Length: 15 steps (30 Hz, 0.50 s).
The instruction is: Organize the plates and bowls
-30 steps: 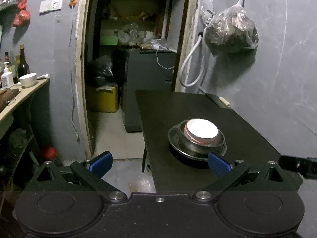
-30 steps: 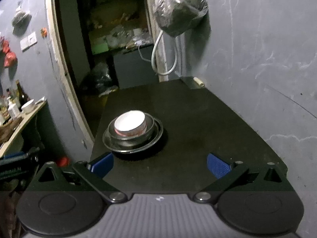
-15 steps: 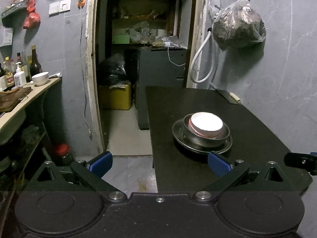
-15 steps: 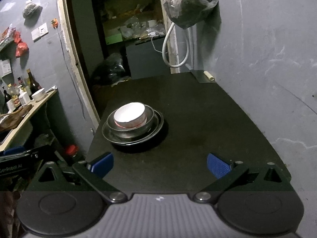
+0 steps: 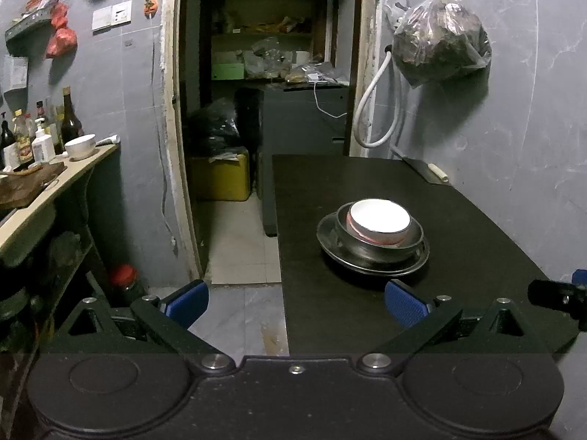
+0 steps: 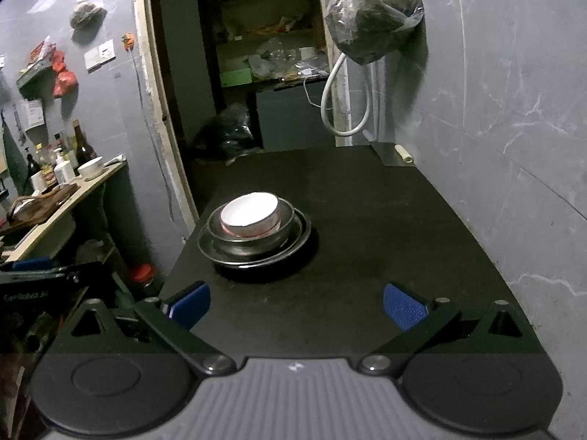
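Now both grippers, left gripper (image 5: 295,302) and right gripper (image 6: 296,302), gape wide, empty; the stacked bowls (image 6: 253,225) near the tabletop's left edge seem nearer the left one.

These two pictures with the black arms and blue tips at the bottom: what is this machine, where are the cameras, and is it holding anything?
There is no robot here. A person holds one hand-held gripper in each hand, and each carries a wide-angle camera looking forward along its two fingers. One picture comes from the left gripper, the other from the right gripper. The blue pads are the fingertips. Both grippers are open and hold nothing.

Ahead stands a black table. On it is one stack: a metal plate at the bottom, a metal bowl in it, and a white bowl nested on top. In the left view, the right gripper's edge shows at the far right.
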### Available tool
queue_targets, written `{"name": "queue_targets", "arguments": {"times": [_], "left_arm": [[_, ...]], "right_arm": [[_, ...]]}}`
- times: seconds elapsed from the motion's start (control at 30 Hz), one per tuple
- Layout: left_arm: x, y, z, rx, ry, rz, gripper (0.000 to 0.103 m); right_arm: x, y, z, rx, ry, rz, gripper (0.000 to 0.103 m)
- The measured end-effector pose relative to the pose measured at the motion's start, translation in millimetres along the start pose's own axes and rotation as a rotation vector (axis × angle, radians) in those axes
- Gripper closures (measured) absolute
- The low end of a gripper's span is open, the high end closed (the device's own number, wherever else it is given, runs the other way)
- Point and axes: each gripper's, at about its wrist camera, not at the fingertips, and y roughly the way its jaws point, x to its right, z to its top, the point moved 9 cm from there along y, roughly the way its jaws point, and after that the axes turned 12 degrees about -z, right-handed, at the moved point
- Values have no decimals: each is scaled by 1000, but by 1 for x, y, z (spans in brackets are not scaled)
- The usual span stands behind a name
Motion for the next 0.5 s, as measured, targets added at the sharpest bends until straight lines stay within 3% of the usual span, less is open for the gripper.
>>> {"name": "queue_targets", "arguments": {"times": [0.5], "left_arm": [[5, -21, -14, -4, 39, 5, 1]], "right_arm": [[-13, -16, -8, 12, -4, 16, 0]]}}
